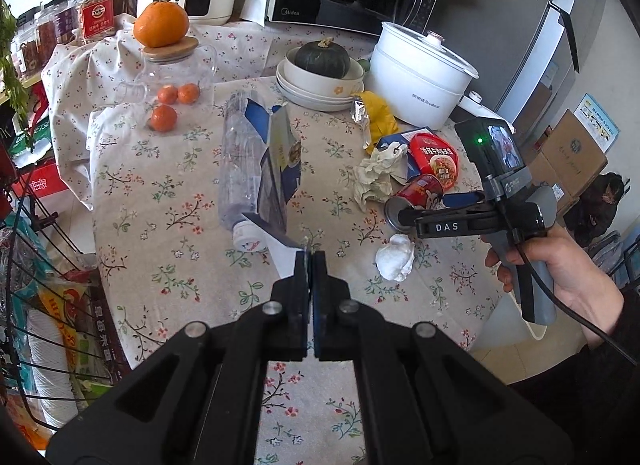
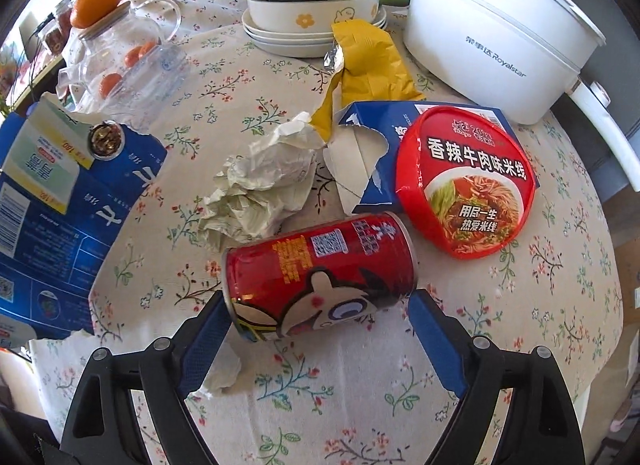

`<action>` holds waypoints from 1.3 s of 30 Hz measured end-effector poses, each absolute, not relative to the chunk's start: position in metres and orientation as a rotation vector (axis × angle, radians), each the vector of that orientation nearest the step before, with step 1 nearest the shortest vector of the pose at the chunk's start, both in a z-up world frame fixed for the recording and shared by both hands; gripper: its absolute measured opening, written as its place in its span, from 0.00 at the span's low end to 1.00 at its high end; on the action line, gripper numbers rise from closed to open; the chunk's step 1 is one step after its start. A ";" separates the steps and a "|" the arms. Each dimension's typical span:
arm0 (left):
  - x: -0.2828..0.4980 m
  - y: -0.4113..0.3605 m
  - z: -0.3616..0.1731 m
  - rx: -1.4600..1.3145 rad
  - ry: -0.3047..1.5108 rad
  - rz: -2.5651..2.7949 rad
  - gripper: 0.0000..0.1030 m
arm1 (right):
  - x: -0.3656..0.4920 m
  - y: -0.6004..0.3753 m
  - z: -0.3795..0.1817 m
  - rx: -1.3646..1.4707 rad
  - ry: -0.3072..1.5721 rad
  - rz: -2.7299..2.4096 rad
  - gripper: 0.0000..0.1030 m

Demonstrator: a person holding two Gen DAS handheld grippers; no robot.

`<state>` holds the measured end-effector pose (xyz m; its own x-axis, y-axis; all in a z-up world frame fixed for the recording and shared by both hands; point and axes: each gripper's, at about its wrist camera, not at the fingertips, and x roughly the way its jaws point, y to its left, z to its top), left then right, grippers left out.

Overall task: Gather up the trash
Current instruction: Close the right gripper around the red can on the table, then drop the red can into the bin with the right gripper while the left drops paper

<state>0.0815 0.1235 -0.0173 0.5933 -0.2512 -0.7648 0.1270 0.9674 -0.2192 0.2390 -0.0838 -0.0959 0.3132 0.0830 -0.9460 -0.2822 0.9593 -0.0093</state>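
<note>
Near table (image 1: 132,201) front edge: left gripper (image 1: 310,255) pinched tight on torn blue carton (image 1: 278,169), lifted beside plastic bottle (image 1: 240,169). Toward right edge: right gripper (image 2: 320,301) spread wide, fingers either side of red can (image 2: 320,277) lying on its side, contact unclear. Behind can: crumpled paper (image 2: 260,185), noodle cup (image 2: 466,181), yellow wrapper (image 2: 370,61). White tissue (image 1: 395,257) near front edge.

Tabletop (image 2: 360,393) has a floral cloth, and it's a mess: a red can (image 2: 320,273) lying on its side mid-table, crumpled paper (image 2: 260,189) touching it, and a red noodle lid (image 2: 466,185) on torn blue cardboard (image 2: 372,145). Near the far edge sit stacked plates (image 1: 316,99), a white Royalstar pot (image 1: 420,77) and a glass jar (image 1: 176,77).
</note>
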 end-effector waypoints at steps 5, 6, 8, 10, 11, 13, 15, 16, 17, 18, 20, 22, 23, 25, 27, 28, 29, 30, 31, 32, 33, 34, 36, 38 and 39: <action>0.082 0.122 -0.019 -0.140 0.910 -0.222 0.02 | 0.242 -0.089 -0.100 -0.191 1.227 0.259 0.88; 0.082 0.121 -0.019 -0.139 0.910 -0.222 0.02 | 0.242 -0.089 -0.100 -0.193 1.223 0.267 0.88; 0.081 0.121 -0.019 -0.138 0.909 -0.223 0.02 | 0.242 -0.088 -0.100 -0.201 1.212 0.283 0.88; 0.081 0.121 -0.019 -0.140 0.909 -0.222 0.02 | 0.244 -0.086 -0.101 -0.206 1.204 0.301 0.88; 0.081 0.120 -0.019 -0.140 0.909 -0.222 0.02 | 0.244 -0.086 -0.101 -0.209 1.199 0.310 0.88; 0.081 0.121 -0.019 -0.139 0.909 -0.222 0.02 | 0.243 -0.086 -0.101 -0.211 1.195 0.320 0.88; 0.081 0.121 -0.019 -0.138 0.909 -0.223 0.02 | 0.244 -0.086 -0.101 -0.214 1.195 0.326 0.88; 0.081 0.121 -0.019 -0.139 0.909 -0.223 0.02 | 0.244 -0.086 -0.102 -0.214 1.196 0.328 0.88; 0.081 0.120 -0.019 -0.139 0.909 -0.224 0.02 | 0.244 -0.086 -0.101 -0.215 1.197 0.330 0.88; 0.082 0.119 -0.019 -0.137 0.910 -0.225 0.02 | 0.245 -0.086 -0.101 -0.221 1.196 0.332 0.88; 0.082 0.117 -0.019 -0.134 0.910 -0.229 0.02 | 0.245 -0.084 -0.101 -0.247 1.191 0.340 0.89; 0.082 0.115 -0.019 -0.132 0.910 -0.232 0.02 | 0.247 -0.081 -0.102 -0.280 1.182 0.343 0.92; 0.082 0.115 -0.019 -0.131 0.910 -0.234 0.02 | 0.247 -0.081 -0.104 -0.295 1.181 0.345 0.94; 0.083 0.114 -0.019 -0.129 0.910 -0.237 0.02 | 0.249 -0.080 -0.106 -0.305 1.182 0.353 0.94; 0.084 0.113 -0.019 -0.128 0.910 -0.239 0.02 | 0.250 -0.080 -0.107 -0.302 1.181 0.360 0.94; 0.084 0.112 -0.019 -0.126 0.910 -0.240 0.02 | 0.250 -0.081 -0.107 -0.291 1.173 0.371 0.94; 0.084 0.112 -0.019 -0.125 0.909 -0.242 0.02 | 0.250 -0.081 -0.106 -0.275 1.165 0.386 0.89; 0.084 0.112 -0.018 -0.125 0.907 -0.241 0.02 | 0.250 -0.082 -0.104 -0.258 1.157 0.396 0.87; 0.085 0.111 -0.017 -0.126 0.904 -0.244 0.02 | 0.250 -0.083 -0.102 -0.243 1.151 0.400 0.87; 0.085 0.111 -0.016 -0.129 0.901 -0.246 0.02 | 0.249 -0.085 -0.100 -0.227 1.150 0.405 0.87; 0.084 0.111 -0.015 -0.132 0.898 -0.247 0.02 | 0.249 -0.086 -0.098 -0.211 1.158 0.407 0.87; 0.084 0.111 -0.014 -0.135 0.893 -0.251 0.02 | 0.248 -0.088 -0.096 -0.201 1.168 0.407 0.87; 0.083 0.109 -0.010 -0.148 0.882 -0.264 0.01 | 0.244 -0.090 -0.091 -0.202 1.172 0.407 0.87; 0.083 0.107 -0.004 -0.153 0.868 -0.278 0.01 | 0.237 -0.095 -0.079 -0.211 1.156 0.407 0.87; 0.082 0.105 -0.002 -0.156 0.858 -0.288 0.01 | 0.234 -0.098 -0.074 -0.209 1.150 0.401 0.87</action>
<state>0.0818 0.1049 -0.0018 0.6182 -0.3115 -0.7216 0.1869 0.9500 -0.2500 0.2345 -0.0978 -0.0739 0.3480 0.2006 -0.9158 -0.4118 0.9103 0.0430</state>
